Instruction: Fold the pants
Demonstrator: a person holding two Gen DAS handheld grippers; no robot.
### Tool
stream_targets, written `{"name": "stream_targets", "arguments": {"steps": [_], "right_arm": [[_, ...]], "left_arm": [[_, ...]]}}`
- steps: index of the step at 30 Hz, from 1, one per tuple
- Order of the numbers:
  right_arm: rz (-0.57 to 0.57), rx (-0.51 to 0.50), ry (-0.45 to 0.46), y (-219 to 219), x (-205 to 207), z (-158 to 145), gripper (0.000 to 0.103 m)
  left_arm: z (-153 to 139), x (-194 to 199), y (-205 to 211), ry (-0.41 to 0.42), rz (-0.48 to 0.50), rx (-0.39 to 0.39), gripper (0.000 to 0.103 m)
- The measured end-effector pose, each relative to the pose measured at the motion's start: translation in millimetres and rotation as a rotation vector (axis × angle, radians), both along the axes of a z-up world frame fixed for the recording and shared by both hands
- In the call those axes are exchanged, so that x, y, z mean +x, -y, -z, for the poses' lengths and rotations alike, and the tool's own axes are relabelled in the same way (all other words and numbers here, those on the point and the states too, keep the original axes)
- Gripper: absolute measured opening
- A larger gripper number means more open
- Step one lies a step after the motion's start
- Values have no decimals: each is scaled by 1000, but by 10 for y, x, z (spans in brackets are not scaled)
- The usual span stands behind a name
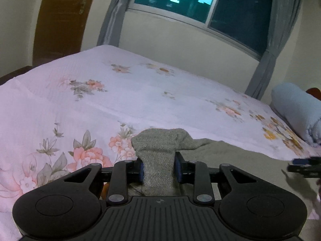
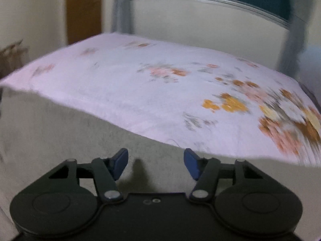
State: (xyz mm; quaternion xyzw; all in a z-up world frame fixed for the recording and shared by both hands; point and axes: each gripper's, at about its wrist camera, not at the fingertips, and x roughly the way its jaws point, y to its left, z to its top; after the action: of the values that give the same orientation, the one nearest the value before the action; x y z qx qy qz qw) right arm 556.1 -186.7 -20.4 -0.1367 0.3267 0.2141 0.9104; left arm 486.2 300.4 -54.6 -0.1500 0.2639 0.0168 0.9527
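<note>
The grey-green pants point(image 1: 230, 154) lie on the near part of the floral bedsheet point(image 1: 120, 100). My left gripper point(image 1: 158, 169) is shut on a bunched fold of the pants, which sticks up between the blue pads. My right gripper point(image 2: 156, 163) is open and empty, its blue pads point(image 2: 120, 163) apart just above the flat pale pants fabric point(image 2: 70, 140). The right gripper also shows at the right edge of the left wrist view point(image 1: 305, 165). That view of the right wrist is motion-blurred.
The bed fills both views, with its sheet point(image 2: 160, 92) beyond the pants. A rolled light-blue blanket point(image 1: 297, 110) lies at the bed's right end. Behind are a wall, a window with grey curtains point(image 1: 200, 6) and a brown door point(image 1: 64, 16).
</note>
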Motion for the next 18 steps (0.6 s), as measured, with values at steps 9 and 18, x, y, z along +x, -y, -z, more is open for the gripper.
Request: {"name": "stream_targets", "arguments": {"steps": [9, 18], "right_arm": [[-224, -195, -49, -97, 415, 235, 51], [-281, -223, -93, -154, 340, 93, 0]], "left_arm": [[77, 161, -58, -65, 50, 18, 29], [138, 168, -124, -59, 65, -26, 29]]}}
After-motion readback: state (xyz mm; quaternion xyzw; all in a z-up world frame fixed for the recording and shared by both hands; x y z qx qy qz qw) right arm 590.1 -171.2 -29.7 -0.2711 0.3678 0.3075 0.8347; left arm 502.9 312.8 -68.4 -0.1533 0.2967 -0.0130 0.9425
